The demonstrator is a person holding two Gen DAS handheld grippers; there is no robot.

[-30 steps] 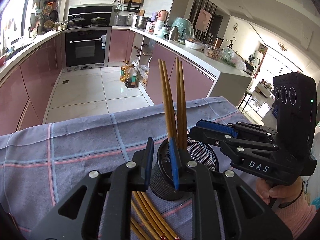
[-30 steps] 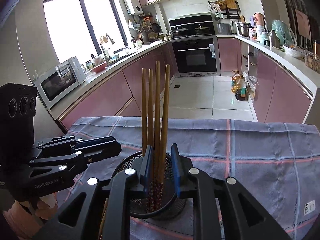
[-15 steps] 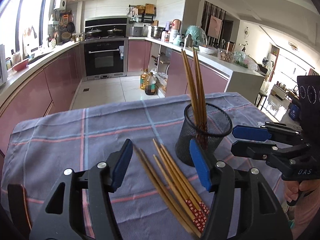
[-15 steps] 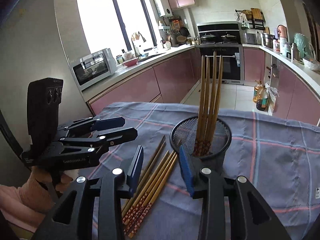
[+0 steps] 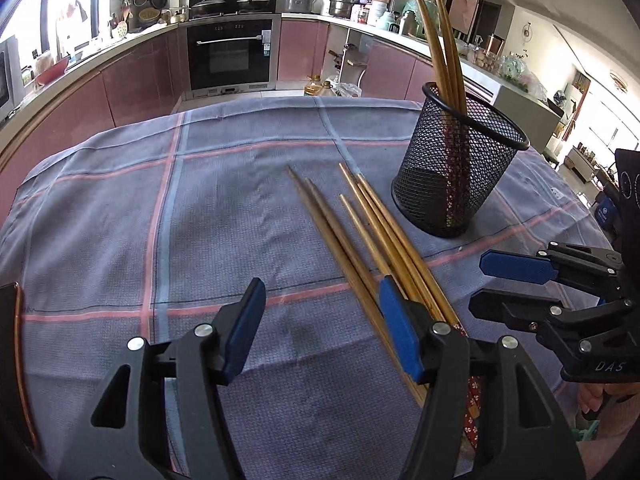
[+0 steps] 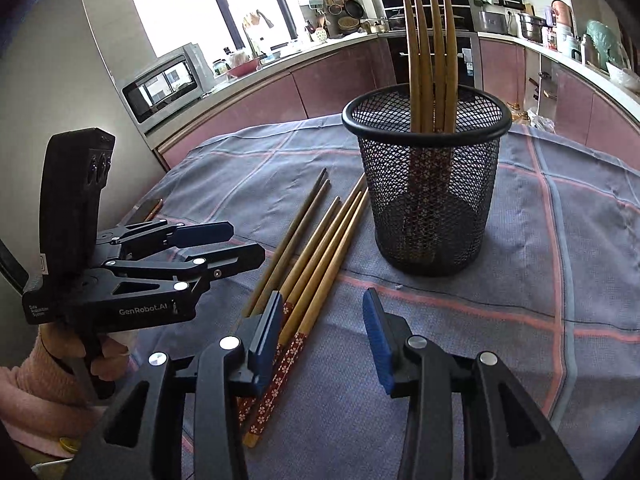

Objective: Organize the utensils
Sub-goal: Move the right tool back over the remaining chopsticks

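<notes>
A black mesh cup [image 5: 452, 176] [image 6: 428, 200] stands on the checked cloth and holds several wooden chopsticks [image 5: 444, 48] [image 6: 428, 52] upright. More chopsticks [image 5: 360, 224] [image 6: 316, 240] lie loose on the cloth to its left, red patterned ends toward me. My left gripper [image 5: 320, 320] [image 6: 224, 245] hovers open over the cloth, its right finger above the loose bundle. My right gripper [image 6: 322, 332] [image 5: 516, 284] is low in front of the cup with its jaws opening. The patterned ends lie beneath its left finger, and its pads press on nothing.
The blue-grey cloth with pink lines [image 5: 200, 216] covers the whole table, and its far edge drops toward the kitchen floor. A dark flat object with a copper rim [image 5: 16, 360] [image 6: 148, 208] lies at the left edge. A hand in a pink sleeve [image 6: 24, 384] holds the left gripper.
Both grippers let go of the chopsticks standing in the cup, opened, and drew back and down. The loose chopsticks on the cloth have come into view beneath them.
</notes>
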